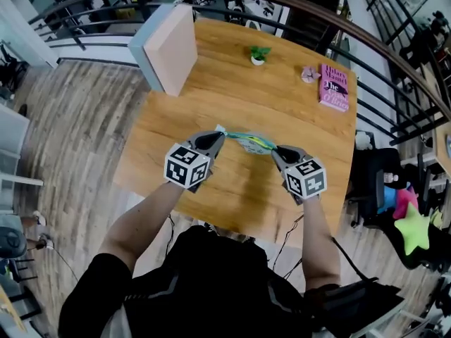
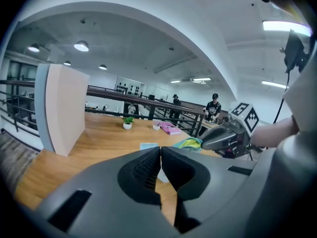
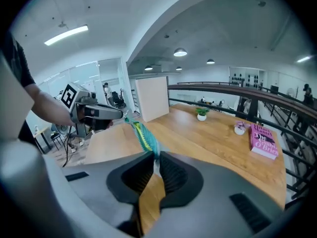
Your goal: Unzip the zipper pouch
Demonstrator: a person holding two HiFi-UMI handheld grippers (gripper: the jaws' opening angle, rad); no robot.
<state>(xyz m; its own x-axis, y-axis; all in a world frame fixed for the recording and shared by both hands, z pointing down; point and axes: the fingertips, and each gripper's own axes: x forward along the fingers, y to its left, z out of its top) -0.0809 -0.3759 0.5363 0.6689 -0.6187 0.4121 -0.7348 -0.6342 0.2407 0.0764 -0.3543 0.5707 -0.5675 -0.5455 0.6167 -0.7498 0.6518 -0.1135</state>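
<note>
Left gripper (image 1: pixel 213 141), about 7 o'clock on the wooden surface (image 1: pixel 232 97): jaws pressed together, pinching the left end of the zipper pouch (image 1: pixel 248 141). In the left gripper view only a pale sliver shows at the jaw line.

The zipper pouch, teal with yellow, is lifted off the surface and stretched between the two gripper tips, at about 6 o'clock. Cannot tell whether its zipper is open or closed.

Right gripper (image 1: pixel 279 152), about 5 o'clock: jaws closed on the pouch's right end. In the right gripper view the teal and yellow edge comes straight out of the jaws and runs toward 10 o'clock, to the left gripper's tip.

Rest of the surface, well apart from the pouch:
- An upright pale panel (image 1: pixel 173 48) at 10–11 o'clock.
- A small potted plant (image 1: pixel 258 53) at 12 o'clock.
- A small pink ornament (image 1: pixel 310 74) at 1 o'clock, just beside a pink book (image 1: pixel 335 86) lying flat at 2 o'clock.
</note>
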